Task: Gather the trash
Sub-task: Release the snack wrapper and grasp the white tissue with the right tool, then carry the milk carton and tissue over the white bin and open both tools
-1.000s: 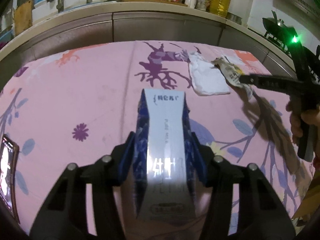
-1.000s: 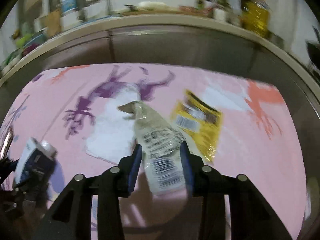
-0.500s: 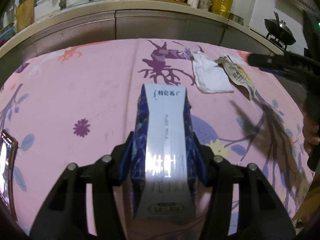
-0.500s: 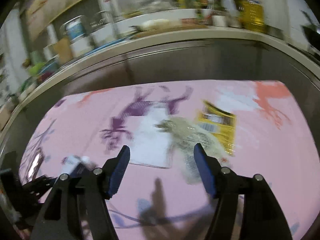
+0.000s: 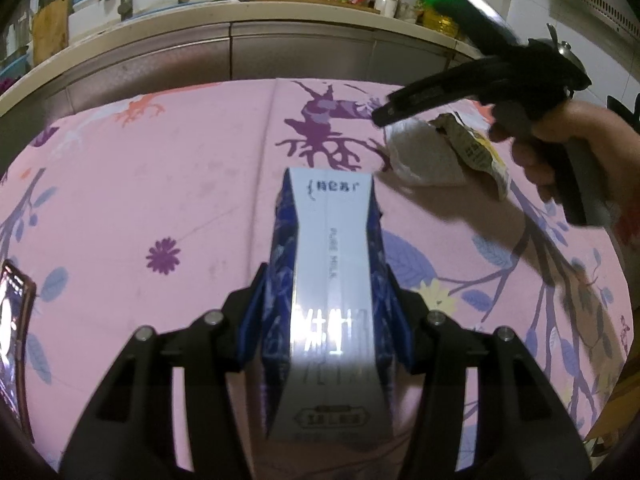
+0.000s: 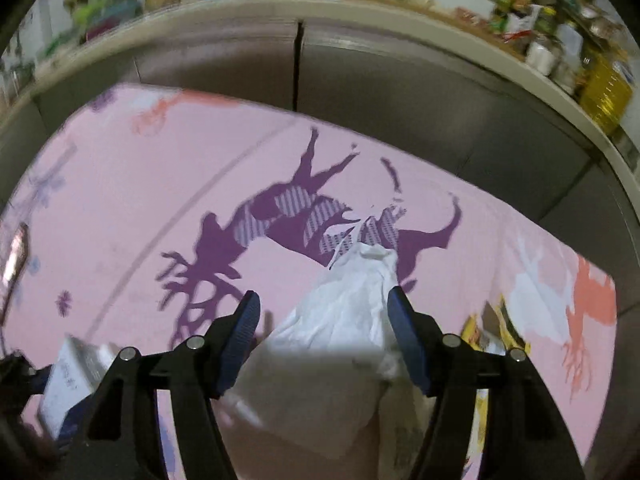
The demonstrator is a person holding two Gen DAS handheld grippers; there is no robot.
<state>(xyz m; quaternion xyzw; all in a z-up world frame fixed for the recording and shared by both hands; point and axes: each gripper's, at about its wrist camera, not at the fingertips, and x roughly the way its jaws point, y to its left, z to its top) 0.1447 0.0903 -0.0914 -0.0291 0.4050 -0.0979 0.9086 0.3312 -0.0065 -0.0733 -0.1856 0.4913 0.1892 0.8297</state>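
My left gripper (image 5: 326, 292) is shut on a blue and white milk carton (image 5: 332, 264), held lengthwise just above the pink tablecloth (image 5: 160, 180). My right gripper (image 6: 324, 320) stands open, tilted down over a crumpled white tissue (image 6: 348, 312) that lies between its blue pads without being squeezed. A person's hand (image 5: 560, 140) holds that gripper at the right of the left wrist view, above the tissue (image 5: 424, 156). A clear printed wrapper (image 5: 476, 148) lies beside the tissue. A yellow wrapper (image 6: 492, 332) lies just right of my right gripper.
A phone (image 5: 12, 344) lies at the table's left edge. A steel-fronted counter (image 5: 232, 52) crowded with bottles and jars runs behind the table. A brown cardboard edge (image 5: 616, 420) shows at the lower right. The carton (image 6: 72, 376) also appears low left in the right wrist view.
My right gripper let go of the clear wrapper, opened wide and swung left until it hung over the white tissue. The left gripper and its carton stayed still.
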